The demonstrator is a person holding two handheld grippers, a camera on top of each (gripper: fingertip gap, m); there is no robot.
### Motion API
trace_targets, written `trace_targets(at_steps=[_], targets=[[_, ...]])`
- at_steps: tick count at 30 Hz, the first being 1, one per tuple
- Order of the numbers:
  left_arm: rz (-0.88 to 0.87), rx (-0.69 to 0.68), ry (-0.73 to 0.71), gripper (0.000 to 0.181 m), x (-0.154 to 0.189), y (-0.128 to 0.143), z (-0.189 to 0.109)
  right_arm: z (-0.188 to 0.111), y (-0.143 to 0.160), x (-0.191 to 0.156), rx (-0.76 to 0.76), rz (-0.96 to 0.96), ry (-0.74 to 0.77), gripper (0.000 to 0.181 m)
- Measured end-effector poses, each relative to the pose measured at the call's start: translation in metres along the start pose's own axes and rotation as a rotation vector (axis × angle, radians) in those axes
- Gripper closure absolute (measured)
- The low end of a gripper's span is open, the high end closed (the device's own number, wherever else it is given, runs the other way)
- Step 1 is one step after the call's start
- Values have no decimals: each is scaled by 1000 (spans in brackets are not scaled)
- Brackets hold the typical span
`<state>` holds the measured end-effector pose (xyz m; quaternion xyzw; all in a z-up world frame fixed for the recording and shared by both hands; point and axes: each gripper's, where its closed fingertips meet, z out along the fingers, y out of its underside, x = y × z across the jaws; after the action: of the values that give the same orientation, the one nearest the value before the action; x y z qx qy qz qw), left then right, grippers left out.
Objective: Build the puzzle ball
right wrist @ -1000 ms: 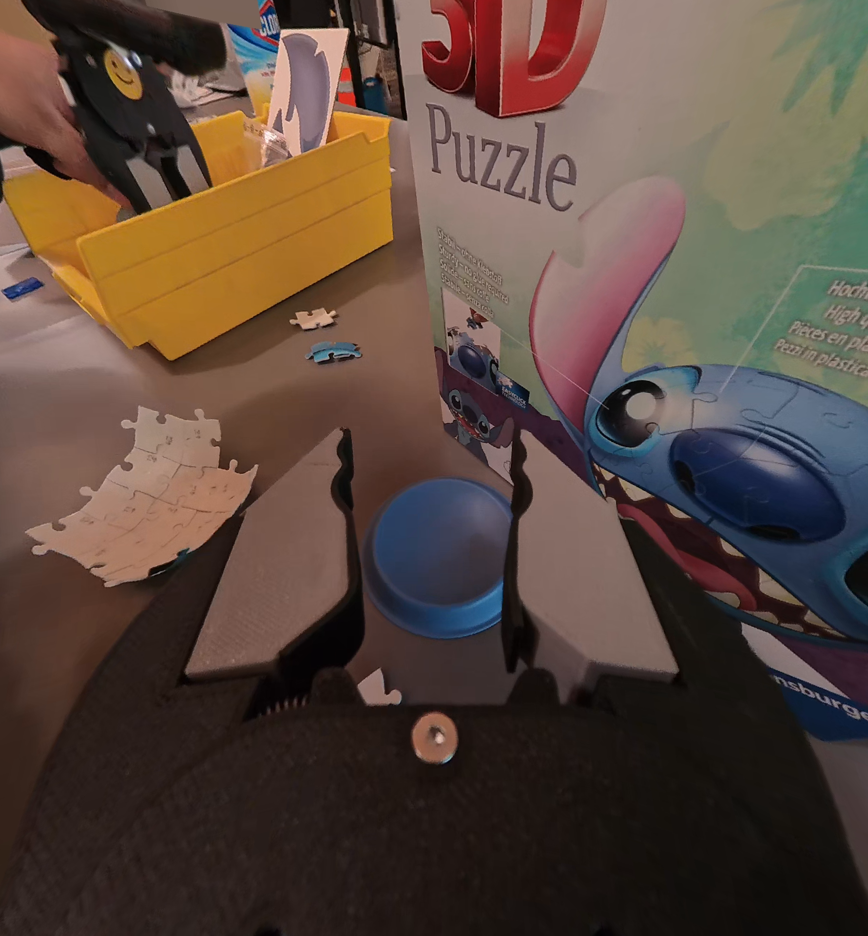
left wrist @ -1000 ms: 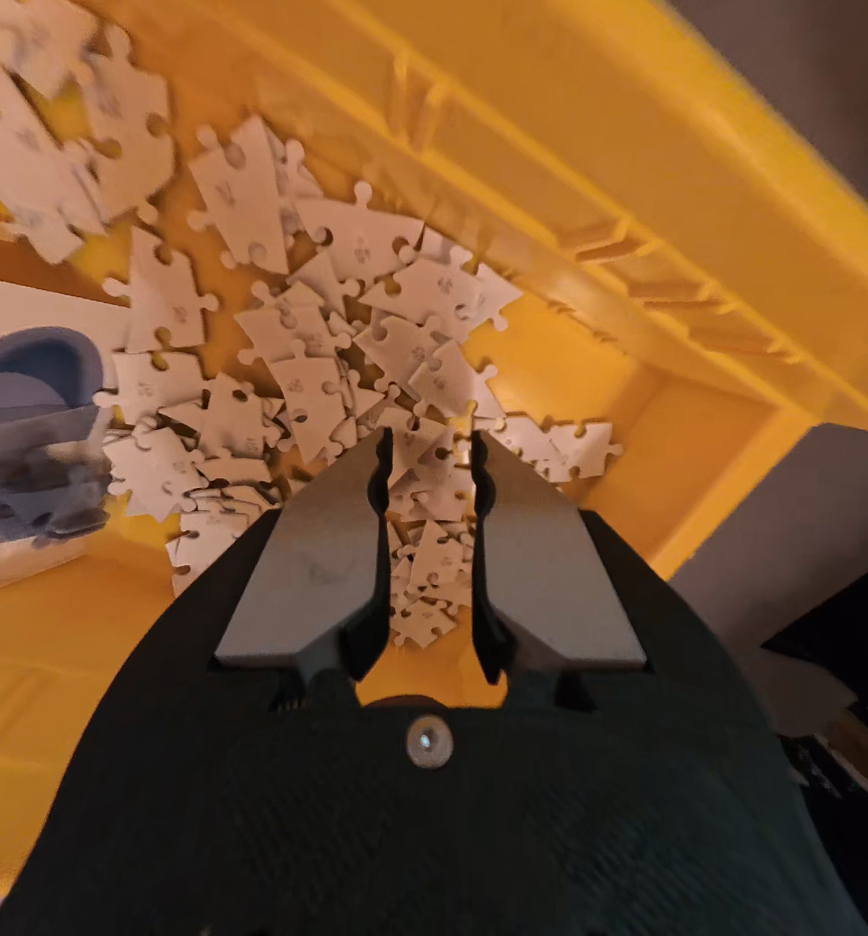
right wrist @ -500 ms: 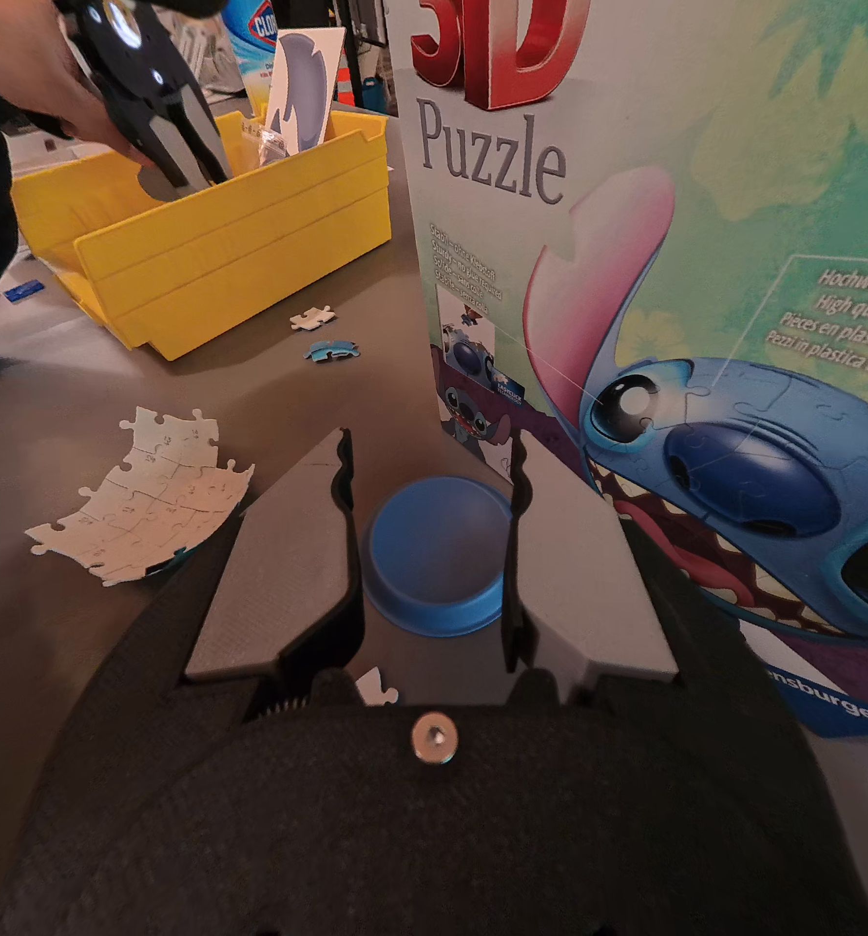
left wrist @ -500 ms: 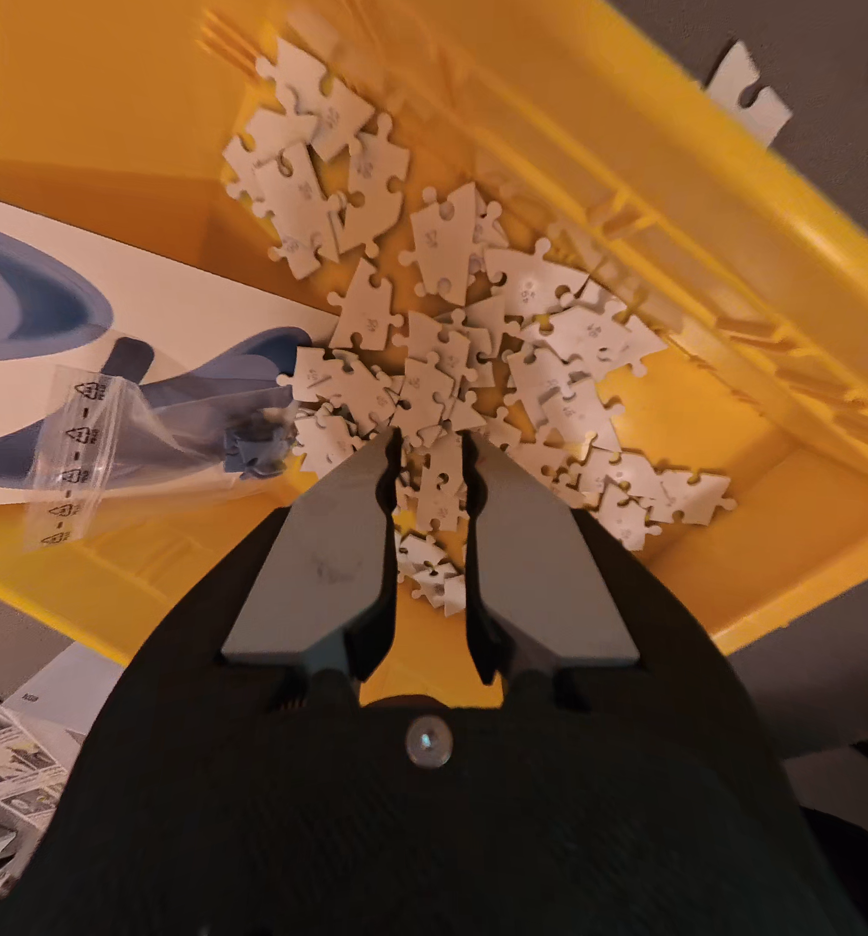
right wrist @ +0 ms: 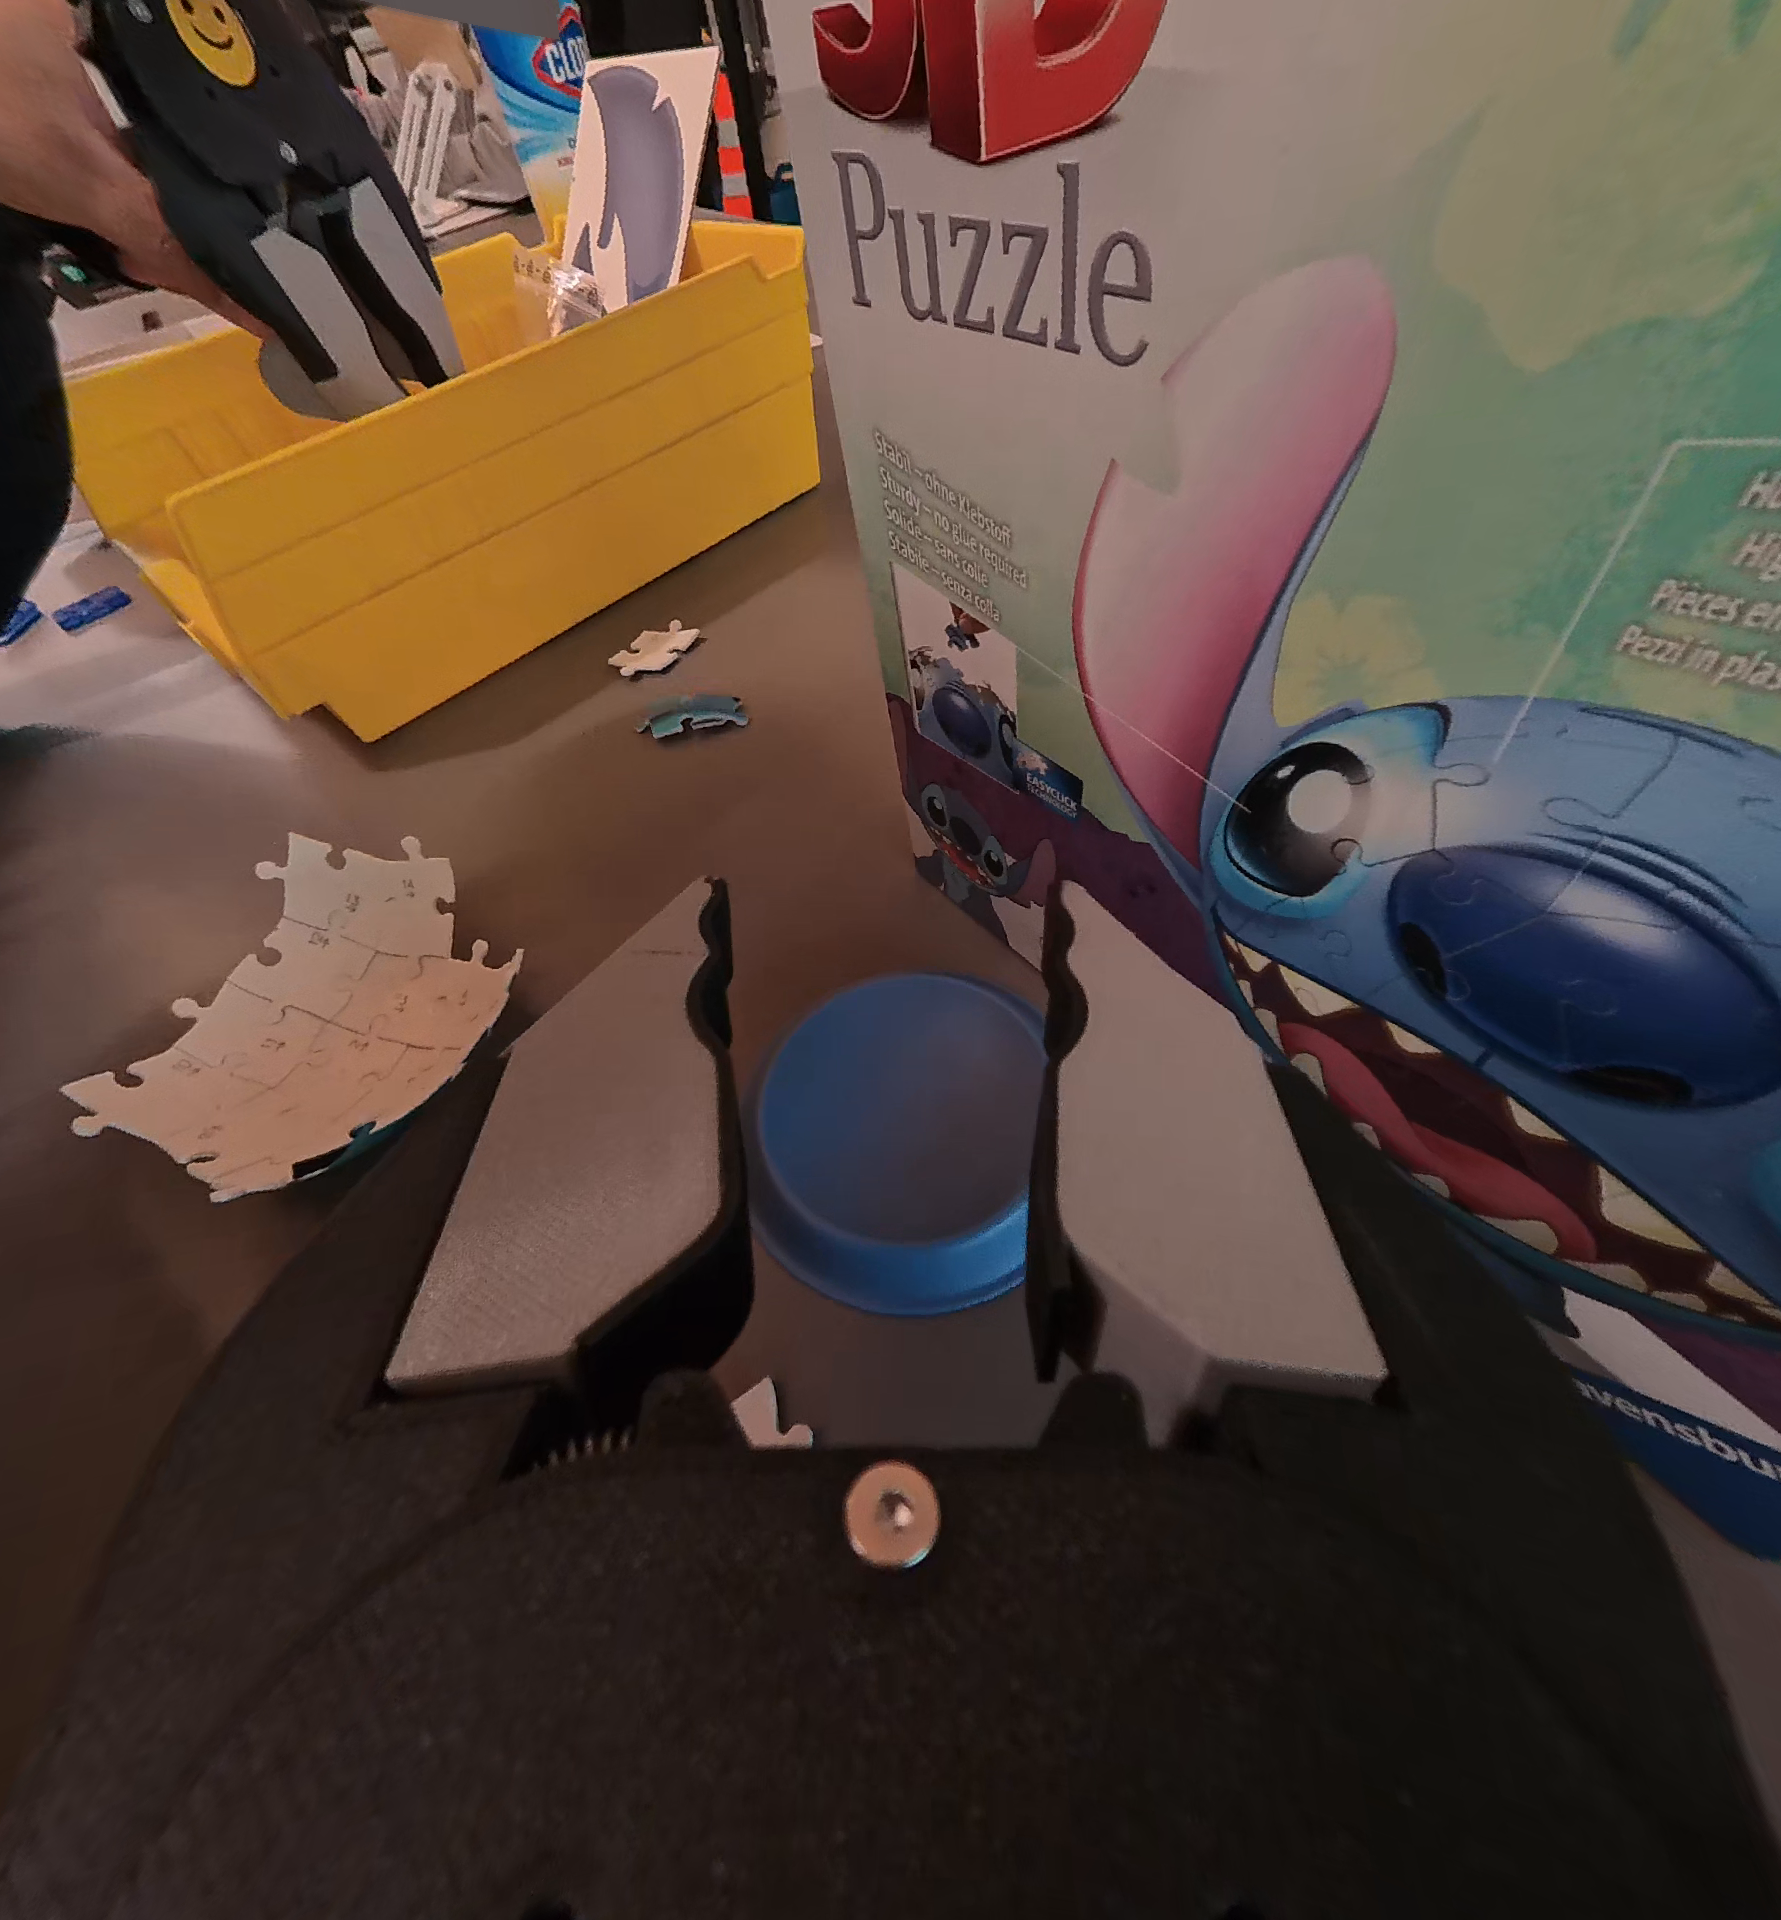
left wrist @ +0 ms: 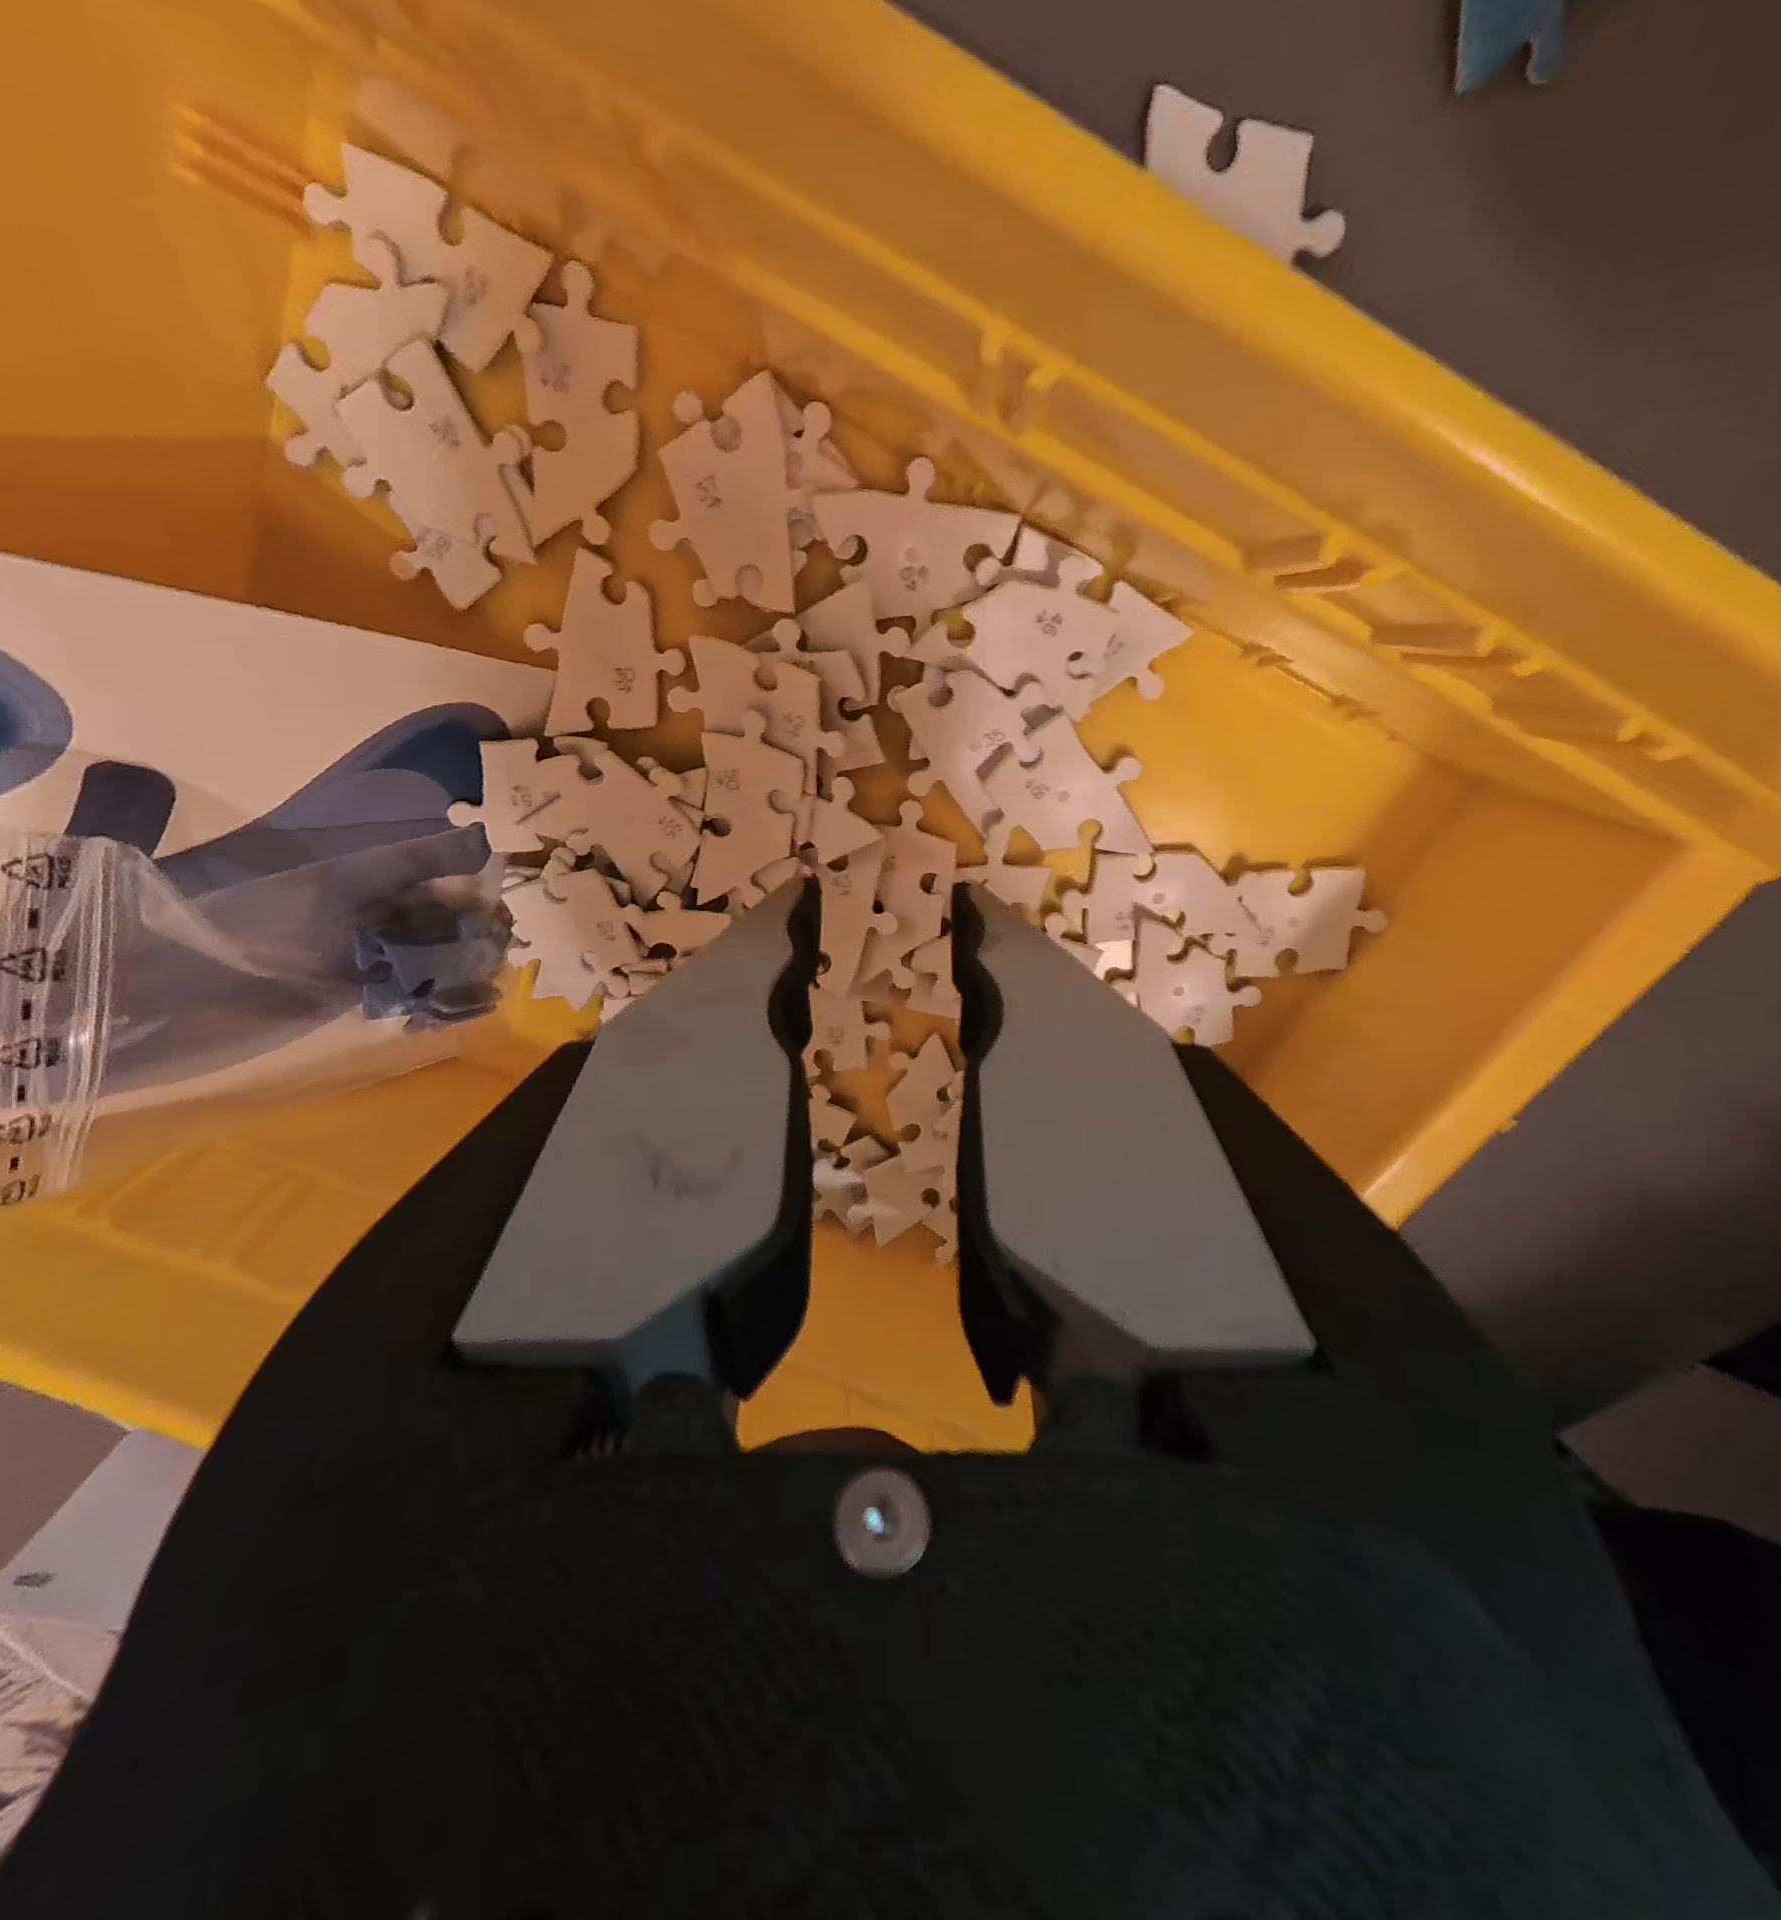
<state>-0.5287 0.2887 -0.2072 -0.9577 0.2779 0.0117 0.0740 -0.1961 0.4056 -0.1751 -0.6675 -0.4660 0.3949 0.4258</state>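
Puzzle pcs white-backed, heaped, numbered.

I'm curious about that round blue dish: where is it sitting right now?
In the right wrist view, the blue dish rests on the grey table, framed between the right gripper's open fingers, just left of the upright puzzle box.

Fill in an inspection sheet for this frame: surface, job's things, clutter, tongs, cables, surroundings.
Surface: dark grey table.
Job's things: loose pieces heaped face down in yellow bin; curved joined section and blue stand on table; puzzle box upright.
Clutter: two stray pieces beside bin; plastic bag in bin.
Tongs: left tongs open over heap; right tongs open, empty, above stand.
Cables: nothing seen.
Surroundings: blurred items behind bin.
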Motion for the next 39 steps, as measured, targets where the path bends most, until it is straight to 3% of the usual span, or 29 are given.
trace_targets(at_steps=[15, 24, 28, 31, 39], targets=[[128, 35, 183, 162, 36, -3, -8, -6, -10, -5, 53, -113, 25, 123], [221, -70, 251, 162, 61, 1, 15, -7, -9, -8, 55, -99, -2, 124], [198, -140, 218, 162, 53, 9, 29, -9, -12, -9, 66, -104, 4, 124], [152, -158, 153, 181, 37, 9, 34, -8, -11, -9, 62, -102, 4, 124], [25, -183, 62, 167, 1, 25, 30, -7, -12, -11, 59, -111, 4, 125]])
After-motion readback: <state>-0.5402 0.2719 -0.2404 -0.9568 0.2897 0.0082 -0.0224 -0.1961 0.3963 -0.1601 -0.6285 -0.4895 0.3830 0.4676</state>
